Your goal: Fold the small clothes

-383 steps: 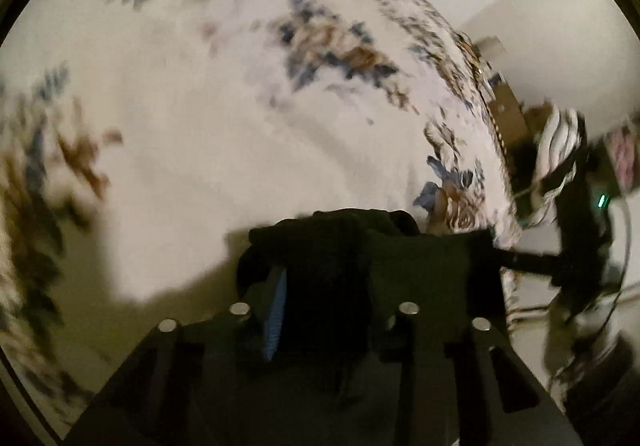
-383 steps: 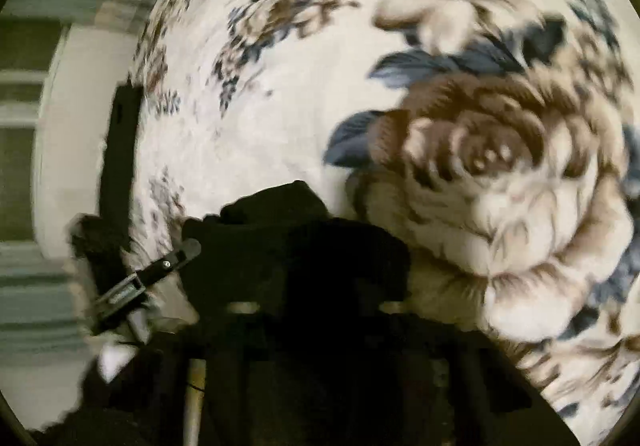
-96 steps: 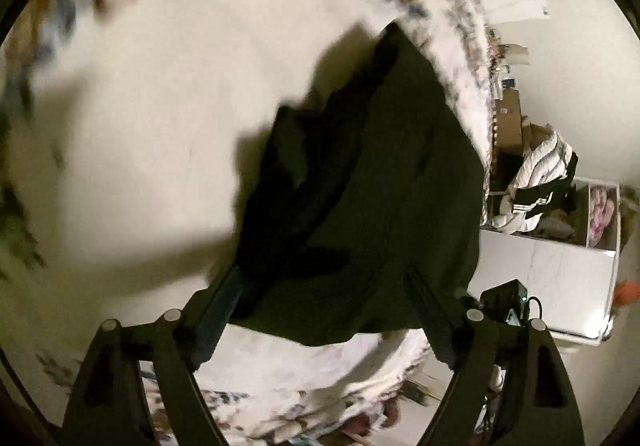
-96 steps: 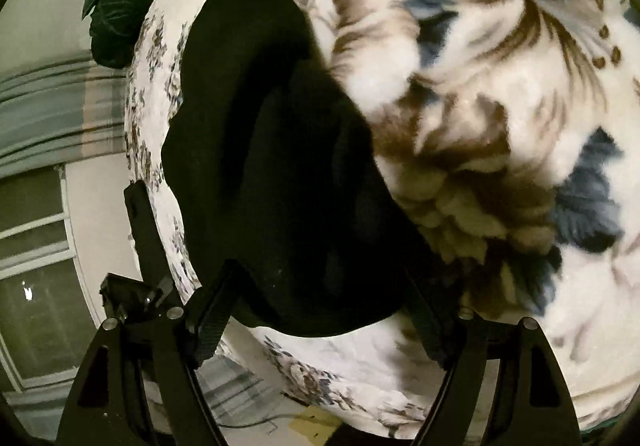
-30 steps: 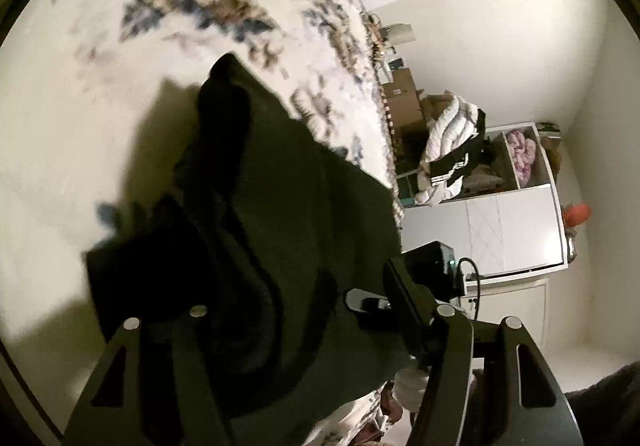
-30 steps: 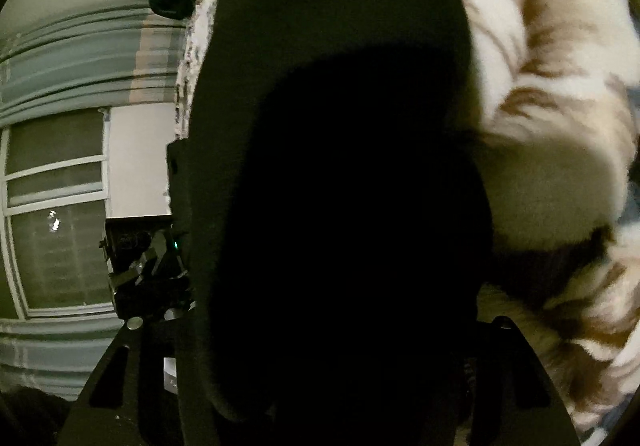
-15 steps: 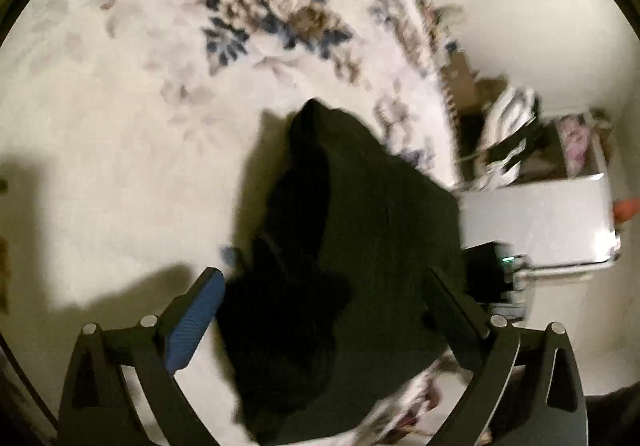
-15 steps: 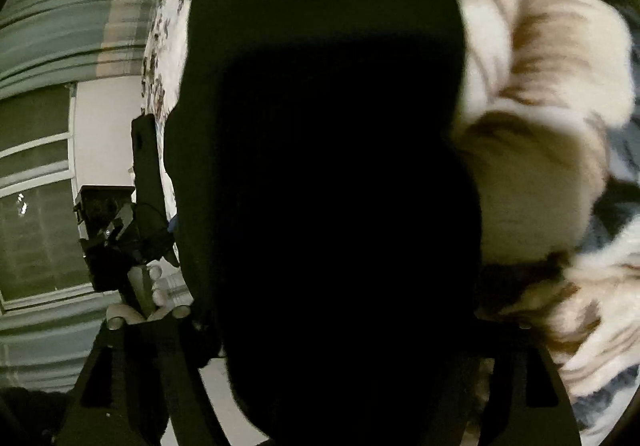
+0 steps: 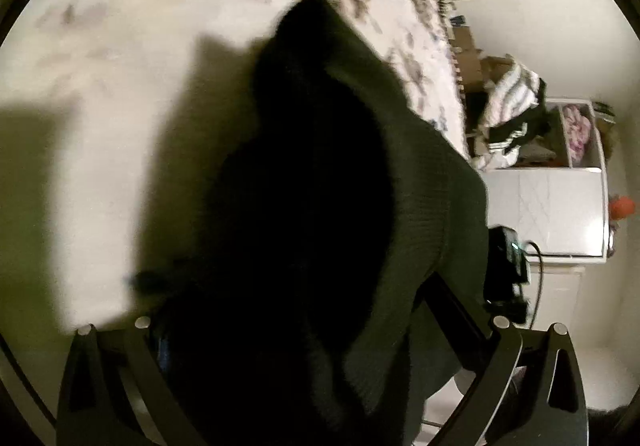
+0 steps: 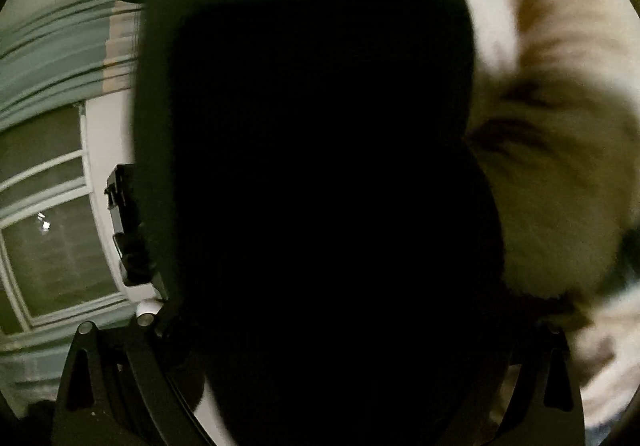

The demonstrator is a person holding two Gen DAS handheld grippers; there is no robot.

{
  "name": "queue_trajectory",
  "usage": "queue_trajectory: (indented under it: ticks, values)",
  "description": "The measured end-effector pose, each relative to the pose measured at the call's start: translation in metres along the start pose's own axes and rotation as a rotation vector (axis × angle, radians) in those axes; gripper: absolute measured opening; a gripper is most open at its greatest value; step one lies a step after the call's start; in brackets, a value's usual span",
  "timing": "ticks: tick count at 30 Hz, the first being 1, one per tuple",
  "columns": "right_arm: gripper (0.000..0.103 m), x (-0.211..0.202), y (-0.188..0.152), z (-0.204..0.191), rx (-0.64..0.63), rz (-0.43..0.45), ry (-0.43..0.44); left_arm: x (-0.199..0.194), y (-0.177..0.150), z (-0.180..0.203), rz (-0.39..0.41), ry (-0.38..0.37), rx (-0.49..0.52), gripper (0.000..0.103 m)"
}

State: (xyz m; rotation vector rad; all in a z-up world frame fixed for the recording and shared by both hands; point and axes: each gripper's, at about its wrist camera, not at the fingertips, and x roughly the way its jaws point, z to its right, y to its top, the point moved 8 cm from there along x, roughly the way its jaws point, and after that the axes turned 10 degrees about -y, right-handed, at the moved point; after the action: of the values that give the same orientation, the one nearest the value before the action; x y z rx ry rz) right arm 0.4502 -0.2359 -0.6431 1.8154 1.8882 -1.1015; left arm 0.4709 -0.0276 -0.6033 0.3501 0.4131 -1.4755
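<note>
The dark garment (image 9: 320, 185) is lying on the floral bed (image 9: 100, 93), between the spread jaws of the left hand-held gripper (image 9: 300, 310) and right hand-held gripper (image 10: 320, 326), both having just been opening.

Floral blanket (image 9: 132, 93), white cabinet (image 9: 548, 213), heap of striped laundry (image 9: 508, 105), window (image 10: 52, 246), grey curtain (image 10: 56, 57)
</note>
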Motion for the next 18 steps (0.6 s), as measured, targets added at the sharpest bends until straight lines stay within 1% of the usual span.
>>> queue_trajectory:
  ticks: [3,4,6,7,8,9,10,11,13,18]
  values:
    - [0.101,0.002,0.001,-0.009,-0.028,0.018,0.020,0.007,-0.006,0.024,-0.004,-0.086,0.046,0.100]
    - [0.099,0.002,-0.001,-0.011,-0.038,0.024,0.020,0.009,-0.009,0.031,-0.008,-0.097,0.059,0.099]
    - [0.078,-0.002,-0.004,-0.010,-0.036,0.050,0.019,0.010,-0.011,0.039,-0.009,-0.101,0.077,0.099]
    - [0.075,-0.005,-0.006,-0.009,-0.035,0.059,0.025,0.008,-0.010,0.041,0.001,-0.113,0.071,0.097]
    - [0.071,-0.009,-0.009,-0.008,-0.037,0.071,0.037,0.005,-0.007,0.041,0.013,-0.130,0.054,0.096]
    - [0.068,-0.012,-0.011,-0.007,-0.032,0.082,0.048,0.004,-0.002,0.043,0.016,-0.157,0.038,0.095]
    - [0.067,-0.014,-0.013,-0.007,-0.027,0.086,0.059,0.000,0.000,0.043,0.032,-0.161,0.031,0.090]
    - [0.066,-0.017,-0.016,-0.008,-0.027,0.096,0.068,-0.001,0.003,0.044,0.034,-0.167,0.025,0.087]
    - [0.065,-0.020,-0.018,-0.011,-0.013,0.103,0.106,-0.003,0.007,0.046,0.046,-0.188,0.010,0.087]
    - [0.064,-0.024,-0.015,-0.030,-0.032,0.130,0.142,-0.012,0.018,0.064,0.066,-0.188,0.035,0.087]
